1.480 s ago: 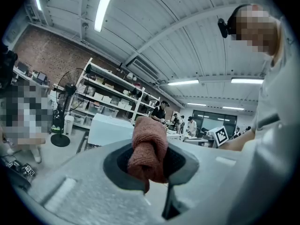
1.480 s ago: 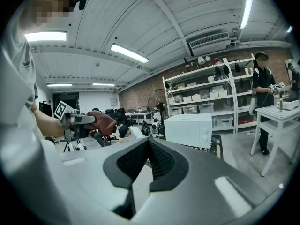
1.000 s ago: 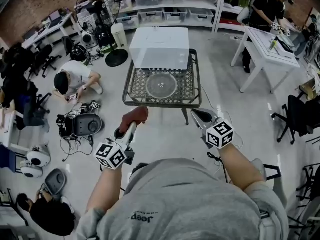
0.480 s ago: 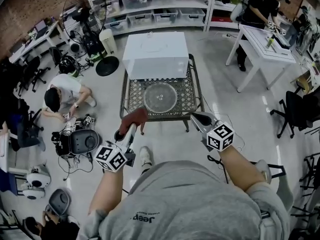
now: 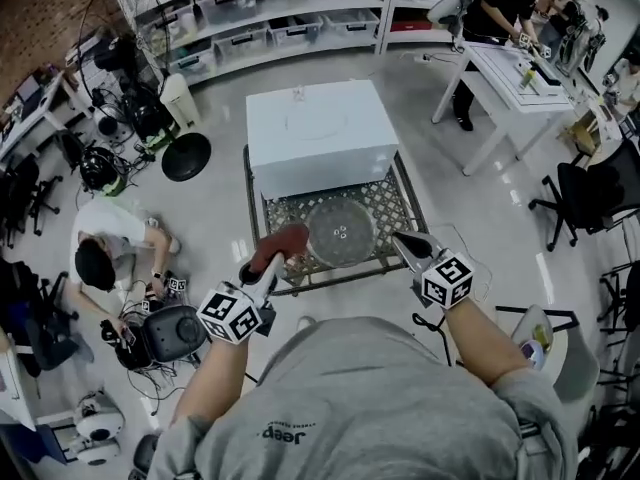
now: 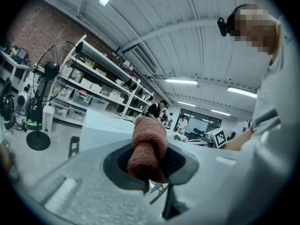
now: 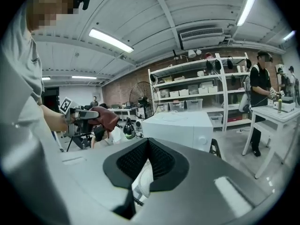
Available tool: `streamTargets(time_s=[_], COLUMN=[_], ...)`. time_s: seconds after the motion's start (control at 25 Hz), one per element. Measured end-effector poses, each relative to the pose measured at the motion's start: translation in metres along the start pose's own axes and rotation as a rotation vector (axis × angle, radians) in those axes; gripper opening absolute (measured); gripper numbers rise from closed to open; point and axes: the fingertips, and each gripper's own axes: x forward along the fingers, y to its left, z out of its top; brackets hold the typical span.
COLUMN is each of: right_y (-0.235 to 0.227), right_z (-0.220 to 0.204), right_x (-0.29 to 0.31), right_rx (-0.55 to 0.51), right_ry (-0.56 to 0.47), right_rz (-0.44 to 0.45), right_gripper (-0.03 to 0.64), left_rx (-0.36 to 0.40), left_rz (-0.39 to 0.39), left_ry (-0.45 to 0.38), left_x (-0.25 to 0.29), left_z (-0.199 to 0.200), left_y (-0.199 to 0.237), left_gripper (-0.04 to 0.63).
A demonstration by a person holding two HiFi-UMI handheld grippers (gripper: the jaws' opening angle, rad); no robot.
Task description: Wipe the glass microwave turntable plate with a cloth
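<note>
- Down on the lattice-top metal table (image 5: 392, 200), the glass turntable plate (image 5: 340, 233) lay flat, right in front of the white microwave (image 5: 320, 136) that sat on the table's far end.
- The left gripper (image 5: 268, 260) had its jaws clamped on a bunched-up reddish-brown cloth (image 5: 283, 240). In the left gripper view the cloth stuck up from between the pads in a fat roll.
- From the head view, that cloth hung over the table's near-left corner, just beside the plate's left edge. Couldn't tell whether it was touching anything there.
- The right gripper (image 5: 404, 245) had its tips pressed together with nothing in them, and it sat off the plate's right side, over the near-right edge of the table.
- So the plate was pretty much between the two grippers, with neither one on the glass.
- Off to the left, a person (image 5: 100, 258) crouched on the floor by some gear, and a floor fan (image 5: 180, 153) stood left of the microwave.
</note>
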Motion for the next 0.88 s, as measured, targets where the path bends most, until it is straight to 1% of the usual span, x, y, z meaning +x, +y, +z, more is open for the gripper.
streamTargets(time_s=[0.08,0.2,0.36,0.48,0.6,0.72,0.8,0.88], right_y=[-0.008,-0.021,-0.045,-0.073,-0.106,-0.135,-0.147,-0.151], right_z=[0.002,0.002,-0.008,-0.018,-0.029,-0.041,-0.051,-0.063], right_x=[0.019,0.040,0.055,0.064,0.071,0.076,0.079,0.086], right_rx=[0.001,0.006,0.010,0.004,0.001,0.016,0.012,-0.017], right_ry=[0.015,0.044,0.084,0.103,0.116,0.132,0.155,0.188], right_rz=[-0.029,-0.049,-0.052,-0.028,0.026,0.111,0.160,0.204], right_gripper=[0.009,0.009,0.009,0.009,0.009,0.009,0.009,0.009], left_rx=[-0.008,-0.029,-0.038,-0.035,-0.027,-0.028,-0.045,-0.063], left_rz=[-0.021,-0.044,-0.055,-0.036,0.017,0.115,0.178,0.223], left_ry=[0.019,0.041,0.069,0.090,0.108,0.115,0.112,0.115], left_x=[0.011,0.031,0.060,0.085,0.115,0.137,0.146,0.150], left_z=[0.005,0.007,0.002,-0.006,-0.013,-0.016,-0.020,-0.028], left_y=[0.022,0.045,0.056,0.059,0.056,0.046,0.042,0.041], left_gripper=[0.069,0.069,0.069,0.069,0.069,0.069,0.069,0.069])
